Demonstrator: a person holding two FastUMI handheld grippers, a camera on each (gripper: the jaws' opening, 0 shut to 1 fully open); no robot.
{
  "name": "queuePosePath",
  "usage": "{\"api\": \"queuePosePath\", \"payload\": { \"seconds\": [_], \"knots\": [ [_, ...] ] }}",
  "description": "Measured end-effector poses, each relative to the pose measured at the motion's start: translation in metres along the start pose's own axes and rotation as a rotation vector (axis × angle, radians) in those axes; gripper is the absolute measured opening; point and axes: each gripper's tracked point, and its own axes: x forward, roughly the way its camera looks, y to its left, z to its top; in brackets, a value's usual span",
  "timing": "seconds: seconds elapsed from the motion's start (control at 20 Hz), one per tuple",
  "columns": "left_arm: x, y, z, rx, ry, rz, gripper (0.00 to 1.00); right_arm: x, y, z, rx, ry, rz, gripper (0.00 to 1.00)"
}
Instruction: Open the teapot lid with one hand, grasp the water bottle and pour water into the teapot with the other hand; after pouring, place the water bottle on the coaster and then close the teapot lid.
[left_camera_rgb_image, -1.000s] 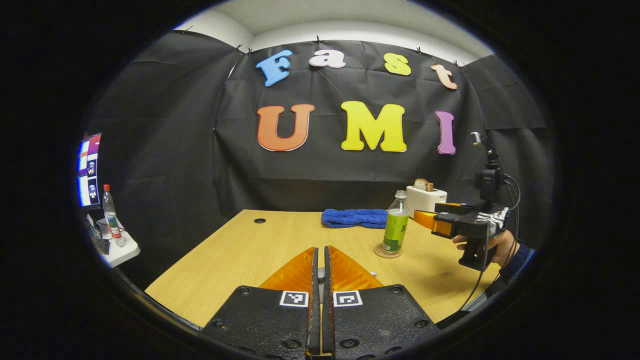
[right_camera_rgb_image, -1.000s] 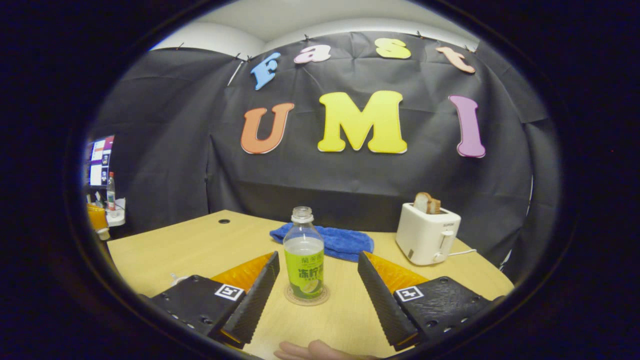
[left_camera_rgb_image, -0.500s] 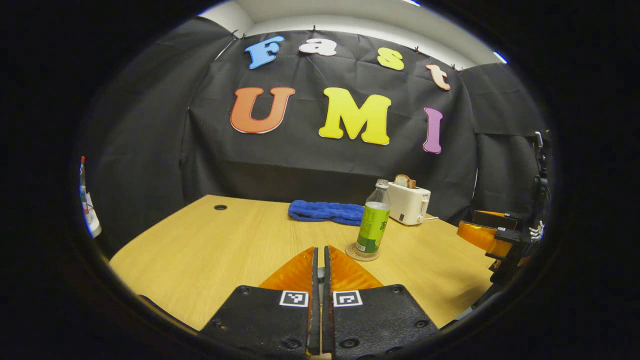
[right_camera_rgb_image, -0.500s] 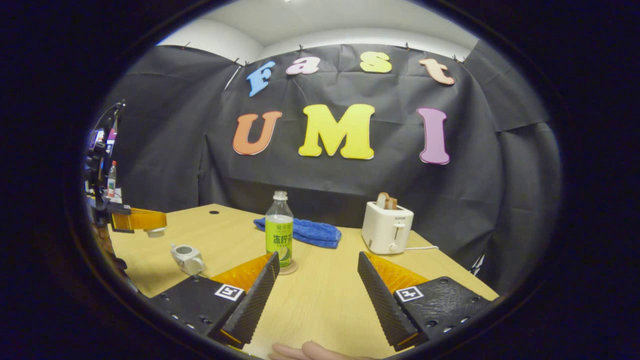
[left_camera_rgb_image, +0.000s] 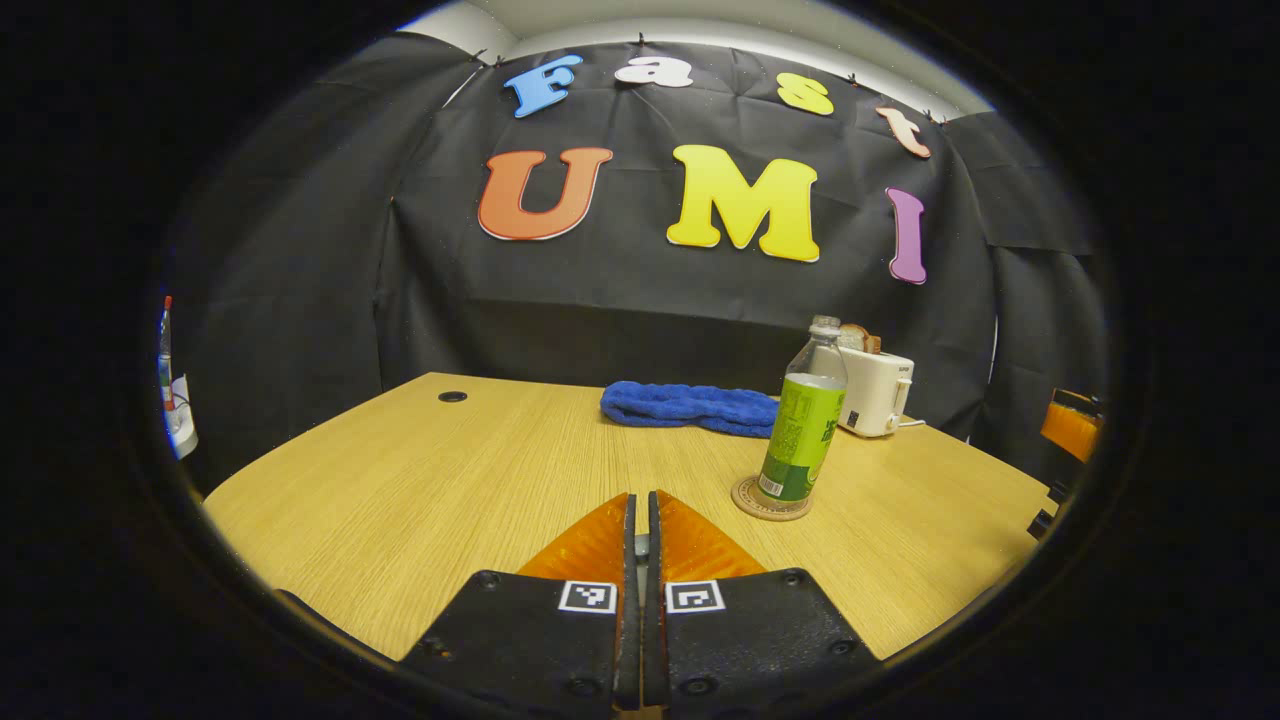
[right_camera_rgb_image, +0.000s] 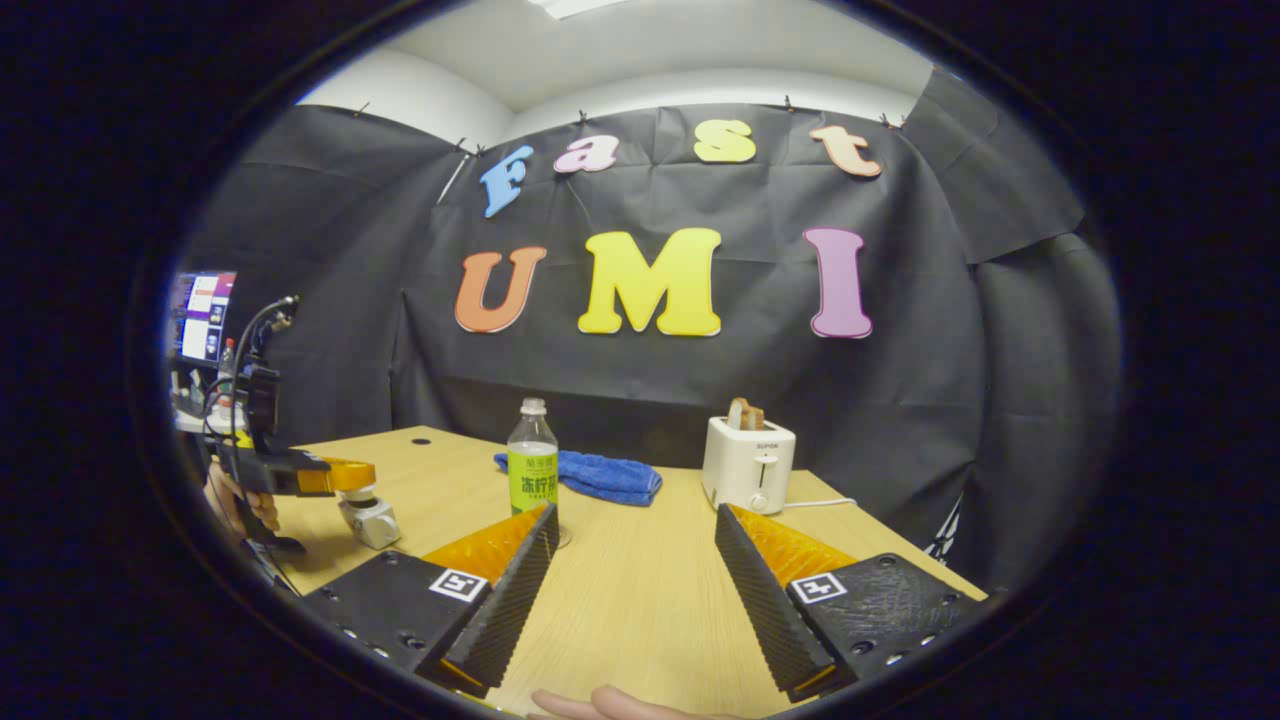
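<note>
Lid replacement under way; green-labelled clear plastic water bottle (left_camera_rgb_image: 800, 425) already on round cork coaster (left_camera_rgb_image: 770, 499).
Left gripper (right_camera_rgb_image: 345, 476), lowered since 0.5 s ago onto small white ceramic teapot (right_camera_rgb_image: 370, 518), closed, lid hold unclear; right gripper (right_camera_rgb_image: 630, 560) open, withdrawn, empty.

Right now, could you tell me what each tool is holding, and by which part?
The left tool appears to pinch the teapot lid by its top knob, over the teapot. The right tool is open and holds nothing.

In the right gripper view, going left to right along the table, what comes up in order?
Left tool above the teapot → water bottle → blue towel → toaster.
</note>
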Motion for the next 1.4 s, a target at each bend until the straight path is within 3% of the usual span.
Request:
{"api": "queuePosePath", "payload": {
  "seconds": [0.45,0.85,1.2,1.35,1.4],
  "knots": [
    [0.003,-0.003,-0.010,0.043,0.000,0.018,0.05,0.003,-0.002,-0.010,0.000,0.022,0.002,0.94],
    [0.002,-0.007,-0.012,0.154,-0.012,0.039,0.10,0.006,-0.002,-0.019,-0.009,0.048,0.002,0.94],
    [-0.028,-0.017,0.034,0.127,-0.072,0.052,0.35,-0.003,-0.006,-0.003,-0.032,0.033,-0.034,0.94],
    [-0.056,-0.026,0.063,0.135,-0.114,0.061,0.66,-0.020,-0.003,0.020,-0.012,0.004,-0.048,0.96],
    [-0.068,-0.028,0.074,0.144,-0.132,0.071,0.71,-0.026,-0.003,0.026,-0.007,-0.001,-0.052,0.94]
  ]
}}
